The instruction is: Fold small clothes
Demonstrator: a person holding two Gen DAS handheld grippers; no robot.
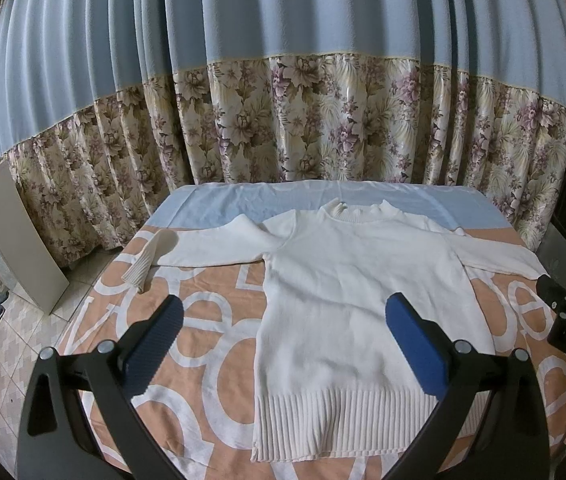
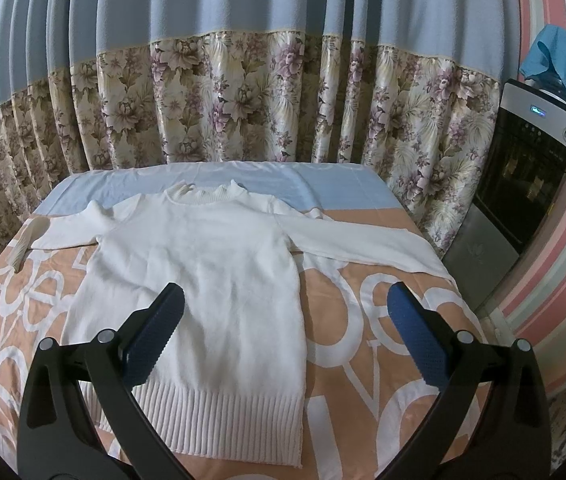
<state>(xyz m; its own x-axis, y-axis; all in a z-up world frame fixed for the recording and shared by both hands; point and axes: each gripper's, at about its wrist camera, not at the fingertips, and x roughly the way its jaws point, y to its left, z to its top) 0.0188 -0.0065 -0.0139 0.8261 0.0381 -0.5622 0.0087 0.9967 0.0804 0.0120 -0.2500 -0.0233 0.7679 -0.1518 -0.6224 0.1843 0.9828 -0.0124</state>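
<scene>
White knit sweater [image 1: 347,280], long-sleeved with ribbed hem and cuffs, lies flat and face-up on the surface [image 1: 219,344], which is covered by a peach cloth printed with large white letters and a pale blue band at the far end. Garment sits ahead of and below both tools, hem nearest, collar farthest.

Left hand-held gripper [image 1: 283,340]: blue pads spread wide, holding nothing, hovering over the lower left part of the body panel. Right hand-held gripper [image 2: 285,332]: likewise spread, empty, above the lower right edge of the body.

Left sleeve [image 1: 203,248] runs out ahead-left of the left tool, its cuff turned back on itself. Right sleeve [image 2: 367,240] runs ahead-right of the right tool and appears to reach the surface edge.

Handling judgement: soft, limp, fairly light; medium-thick knit, so it should drape and sag from any pinch rather than hold shape. Texture likely grips the pads well; stretch is the risk, not slip. Ribbed hem [image 2: 223,412] is denser and should pinch cleanly.

Suggested holds: shoulder seam and hem corner on one side, or the cuff to bring a sleeve across the chest. Pinch a single layer edge; avoid dragging the cloth beneath.
</scene>
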